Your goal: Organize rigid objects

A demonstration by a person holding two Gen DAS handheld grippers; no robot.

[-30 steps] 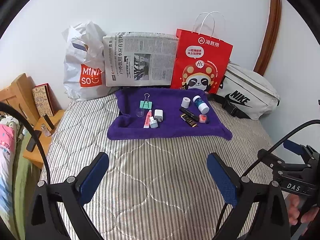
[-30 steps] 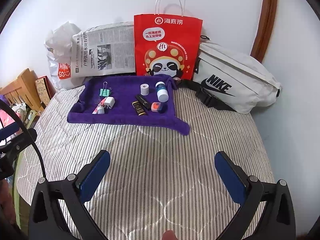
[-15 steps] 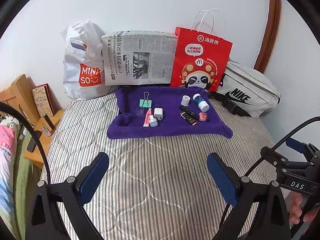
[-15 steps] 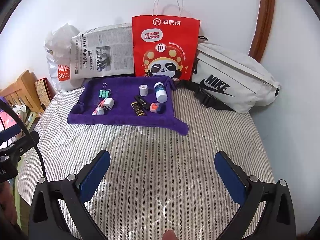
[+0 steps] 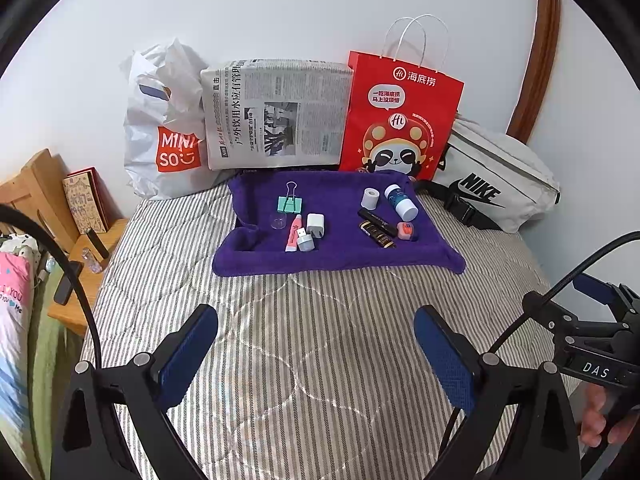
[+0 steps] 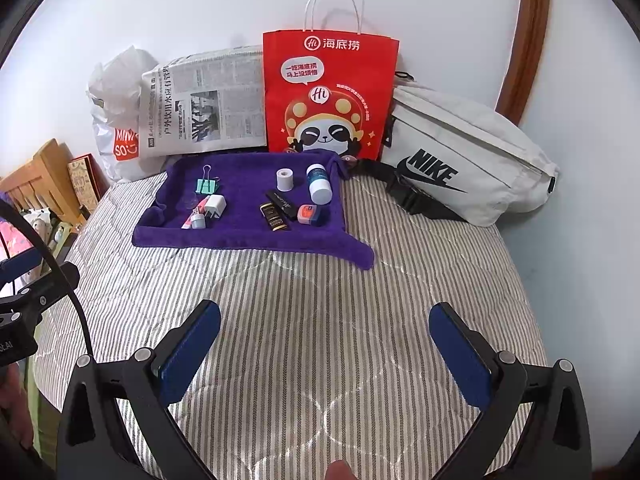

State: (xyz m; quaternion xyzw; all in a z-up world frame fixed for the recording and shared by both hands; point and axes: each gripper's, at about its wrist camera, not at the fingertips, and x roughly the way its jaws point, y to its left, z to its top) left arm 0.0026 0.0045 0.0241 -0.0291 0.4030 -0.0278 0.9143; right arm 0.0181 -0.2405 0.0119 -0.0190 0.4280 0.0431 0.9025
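A purple towel [image 5: 340,256] [image 6: 240,240] lies on the striped bed and bears small objects in two groups. On its left: a green binder clip [image 5: 289,203], a white charger plug [image 5: 316,225], a pink tube [image 5: 293,236]. On its right: a grey roll [image 5: 369,198], a white bottle with a blue label [image 5: 401,201] [image 6: 319,184], a black tube [image 5: 376,217], an orange and blue case [image 5: 407,231]. My left gripper [image 5: 316,332] and right gripper [image 6: 324,328] are both open and empty, well short of the towel above the bedspread.
Against the wall stand a white Miniso bag [image 5: 164,136], a newspaper-wrapped block [image 5: 276,116], a red paper bag [image 5: 400,120] and a white Nike bag [image 5: 496,176]. A wooden bedside stand [image 5: 80,240] is at the left. The right gripper shows in the left wrist view [image 5: 592,344].
Both grippers have drawn back and up a little, so the towel and its objects look slightly farther away. Nothing on the towel has moved.
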